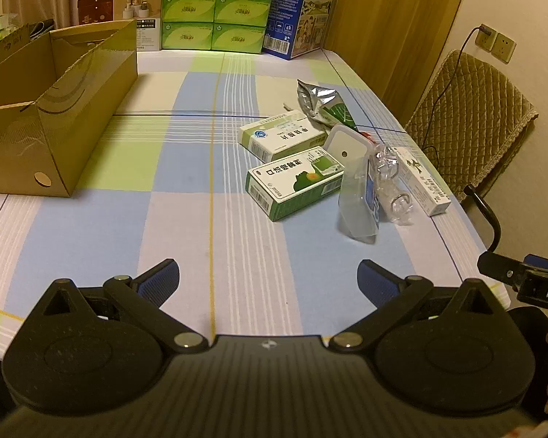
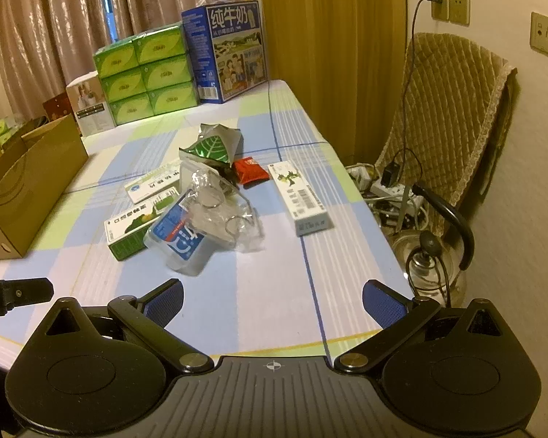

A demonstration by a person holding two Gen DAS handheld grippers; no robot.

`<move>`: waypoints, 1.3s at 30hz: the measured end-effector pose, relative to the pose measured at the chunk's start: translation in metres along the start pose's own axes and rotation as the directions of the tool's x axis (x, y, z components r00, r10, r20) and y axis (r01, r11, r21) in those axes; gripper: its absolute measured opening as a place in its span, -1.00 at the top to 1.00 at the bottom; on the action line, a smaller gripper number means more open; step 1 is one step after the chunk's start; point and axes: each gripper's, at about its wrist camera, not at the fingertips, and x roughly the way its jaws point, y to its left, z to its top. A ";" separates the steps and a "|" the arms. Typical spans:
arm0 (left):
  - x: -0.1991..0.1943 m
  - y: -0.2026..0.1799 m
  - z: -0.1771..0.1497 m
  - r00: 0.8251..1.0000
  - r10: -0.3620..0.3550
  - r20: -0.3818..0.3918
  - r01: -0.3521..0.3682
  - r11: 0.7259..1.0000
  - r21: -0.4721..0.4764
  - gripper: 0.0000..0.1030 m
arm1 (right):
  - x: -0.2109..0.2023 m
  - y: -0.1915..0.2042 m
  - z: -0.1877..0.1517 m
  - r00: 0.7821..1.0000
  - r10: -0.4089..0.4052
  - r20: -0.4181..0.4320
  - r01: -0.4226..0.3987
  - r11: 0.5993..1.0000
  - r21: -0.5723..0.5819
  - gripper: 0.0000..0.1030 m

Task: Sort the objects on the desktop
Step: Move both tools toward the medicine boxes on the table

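Left gripper (image 1: 268,277): jaws spread as wide as they went, nothing between the blue pads; it hung over bare checked tablecloth (image 1: 186,219) near the table's front edge, tilted down at the cloth.
Right gripper (image 2: 273,297): likewise gaping and empty, poised over the front right corner of the table.
Cardboard box (image 1: 54,116): open, standing at the far left of the table — I took it for the place the things were to go, though nothing in it could be seen.
The heap: a loose cluster sat ahead and to the right of the left gripper, and ahead and a little left of the right one.
Green medicine box (image 1: 296,182): nearest the front on the heap's left side, its long axis running slantwise from near-left to far-right.
White medicine box (image 1: 281,135): just behind it, lying at much the same slant.
Clear pouch with blue label (image 2: 181,241): leaning on the green box's right end, touching a crumpled clear bag with metal rings (image 2: 230,211).
Long white carton (image 2: 299,197): off to the right, apart from the heap, long axis pointing away from me.
Foil packet (image 2: 212,146) and red sachet (image 2: 250,169): at the back.
Nearer hand: the right one, by my judgement — the pouch lay almost straight ahead of its left finger.
Progress: no item lifted yet.
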 end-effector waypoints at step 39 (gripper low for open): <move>0.048 0.024 0.036 0.993 -0.111 0.035 0.102 0.974 0.202 -0.98 | 0.047 -0.007 0.026 0.999 0.019 0.034 -0.012 0.981 -0.192 -0.97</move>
